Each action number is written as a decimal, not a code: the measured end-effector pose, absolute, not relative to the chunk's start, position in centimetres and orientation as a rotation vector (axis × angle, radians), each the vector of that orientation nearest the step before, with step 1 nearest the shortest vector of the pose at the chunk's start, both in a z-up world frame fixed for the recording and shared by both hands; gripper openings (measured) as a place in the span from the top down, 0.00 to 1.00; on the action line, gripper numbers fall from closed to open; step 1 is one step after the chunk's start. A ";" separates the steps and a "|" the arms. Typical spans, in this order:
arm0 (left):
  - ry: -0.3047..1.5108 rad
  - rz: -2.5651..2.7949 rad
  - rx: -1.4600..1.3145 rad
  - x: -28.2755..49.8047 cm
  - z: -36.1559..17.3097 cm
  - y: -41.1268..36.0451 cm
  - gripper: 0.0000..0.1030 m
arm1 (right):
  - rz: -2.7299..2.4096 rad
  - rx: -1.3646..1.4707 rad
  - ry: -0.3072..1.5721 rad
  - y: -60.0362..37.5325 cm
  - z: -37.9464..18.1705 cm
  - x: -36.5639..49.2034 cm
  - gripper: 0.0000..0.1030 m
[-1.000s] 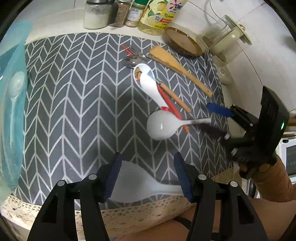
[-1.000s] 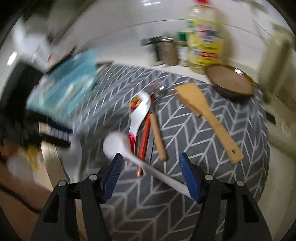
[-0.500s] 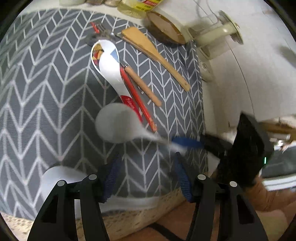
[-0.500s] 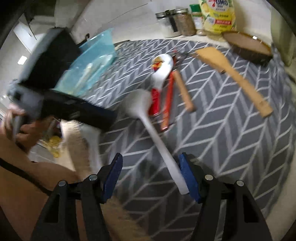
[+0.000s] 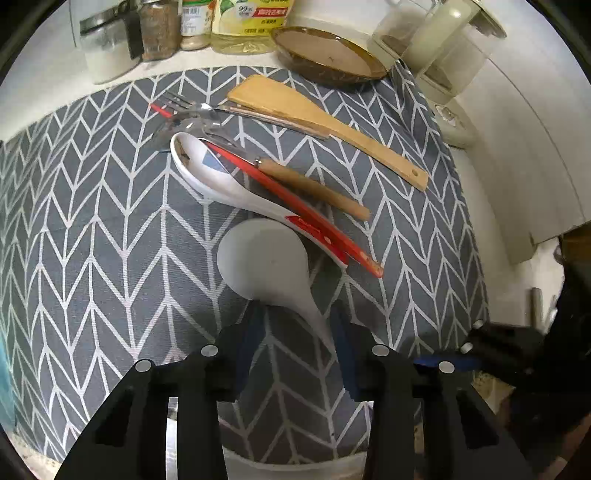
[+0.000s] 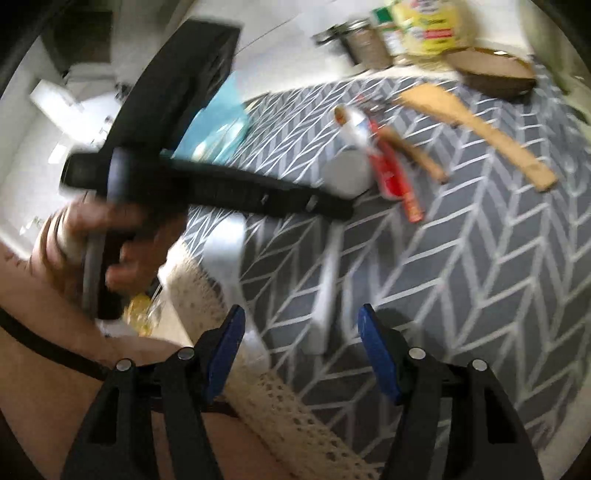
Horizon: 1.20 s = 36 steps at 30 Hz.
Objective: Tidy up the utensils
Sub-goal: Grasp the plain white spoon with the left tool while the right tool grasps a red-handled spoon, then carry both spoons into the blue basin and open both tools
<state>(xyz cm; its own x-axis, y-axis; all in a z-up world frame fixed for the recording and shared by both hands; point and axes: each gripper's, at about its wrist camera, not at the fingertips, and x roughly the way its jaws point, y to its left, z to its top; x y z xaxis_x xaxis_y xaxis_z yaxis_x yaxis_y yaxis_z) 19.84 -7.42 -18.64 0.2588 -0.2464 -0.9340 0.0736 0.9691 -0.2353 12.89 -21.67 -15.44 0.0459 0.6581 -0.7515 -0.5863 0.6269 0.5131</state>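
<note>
The left gripper (image 5: 295, 328) is pointed steeply down over the front part of the grey chevron cloth (image 5: 92, 229), its jaws narrowed, having just been closing. The neck of the plain white spoon (image 5: 266, 258) is seen between the blue pads, but pad contact cannot be confirmed. This spoon is matte, pale and unpatterned, with a rounded bowl; its handle runs toward the cloth's front edge.

The right gripper (image 6: 301, 354) is held wide apart above the same handle near the front edge, nothing being clamped; the view is blurred.

Just behind the plain spoon's bowl, a glossy white ceramic spoon (image 5: 229, 184) with a red-tipped handle is laid diagonally at the cloth's middle, and its bowl shows coloured markings. Red chopsticks (image 5: 303, 206) and a wooden-handled utensil (image 5: 314, 188) are lined up beside it. Toward the back edge, a metal fork (image 5: 181, 103) and a wooden spatula (image 5: 317, 118) are found, the spatula's handle pointing to the right edge. At the back right corner a brown dish (image 5: 328, 55) is overlapping the cloth, and jars (image 5: 155, 29) are stood behind the back edge.
</note>
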 end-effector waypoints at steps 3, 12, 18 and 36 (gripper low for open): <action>1.319 -0.245 -0.285 20.3 -19.0 -6.7 0.84 | 0.877 0.104 1.156 -23.2 -14.5 13.8 0.40; 1.219 -0.168 -0.368 17.9 -16.5 0.1 0.91 | 0.803 0.074 0.999 -22.3 -12.7 18.4 0.40; 1.155 -0.108 -0.439 15.9 -15.3 3.7 0.92 | 0.919 -0.029 0.955 -15.7 -13.6 22.3 0.67; 1.093 -0.046 -0.527 13.7 -13.6 6.7 0.92 | 1.089 -0.370 0.919 -8.6 -16.3 25.8 0.89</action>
<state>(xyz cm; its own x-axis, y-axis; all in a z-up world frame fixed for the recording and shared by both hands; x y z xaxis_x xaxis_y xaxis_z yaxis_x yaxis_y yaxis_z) 13.67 6.75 -13.62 0.4713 -0.2898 -0.8330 -0.2187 0.8766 -0.4287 25.78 -8.58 -16.34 0.1556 0.5946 -0.7888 -0.8777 0.4497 0.1658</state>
